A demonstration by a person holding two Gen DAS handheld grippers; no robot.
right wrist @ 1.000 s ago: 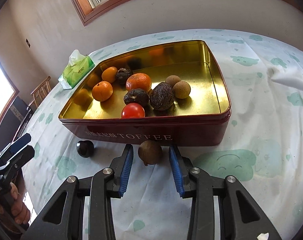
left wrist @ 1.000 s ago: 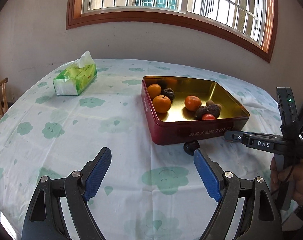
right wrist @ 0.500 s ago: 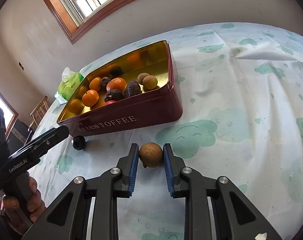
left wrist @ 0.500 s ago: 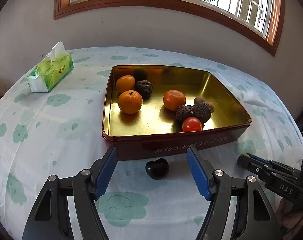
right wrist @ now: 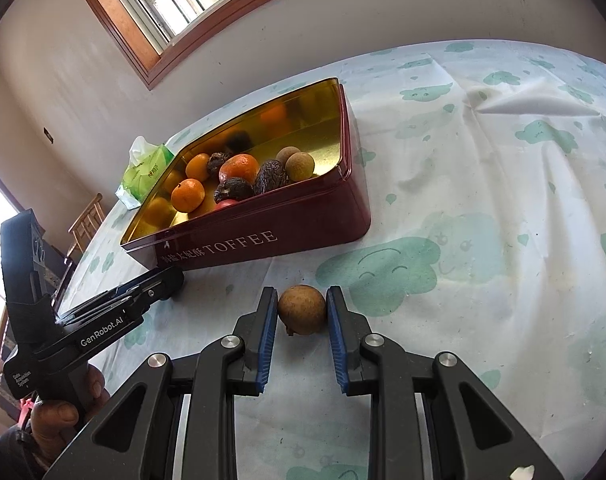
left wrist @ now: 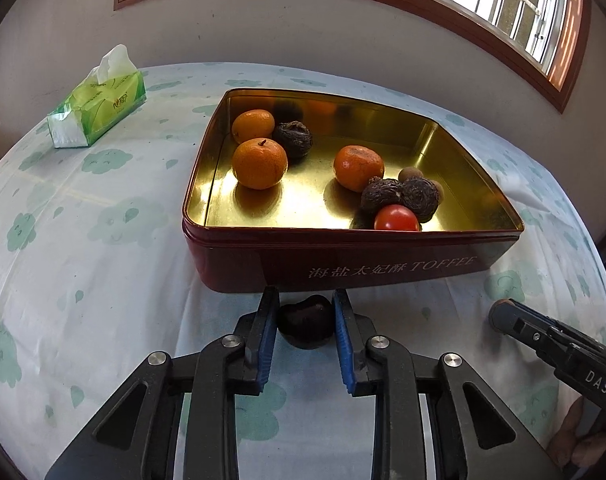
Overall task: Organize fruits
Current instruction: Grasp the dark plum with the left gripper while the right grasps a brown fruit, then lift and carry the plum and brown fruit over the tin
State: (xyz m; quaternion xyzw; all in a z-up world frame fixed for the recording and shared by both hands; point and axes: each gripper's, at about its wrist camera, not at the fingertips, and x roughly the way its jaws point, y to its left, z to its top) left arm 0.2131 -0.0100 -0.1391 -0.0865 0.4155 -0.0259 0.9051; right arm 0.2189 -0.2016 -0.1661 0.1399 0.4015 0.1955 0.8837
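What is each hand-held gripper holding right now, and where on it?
The left hand-held gripper clamps the dark fruit by its two sides; the right hand-held gripper clamps the brown round fruit by its sides. Both rest on the tablecloth.

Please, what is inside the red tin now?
Inside the red tin lie three oranges, three dark wrinkled fruits, a red tomato and two small brown fruits. The near wall hides part of the floor.
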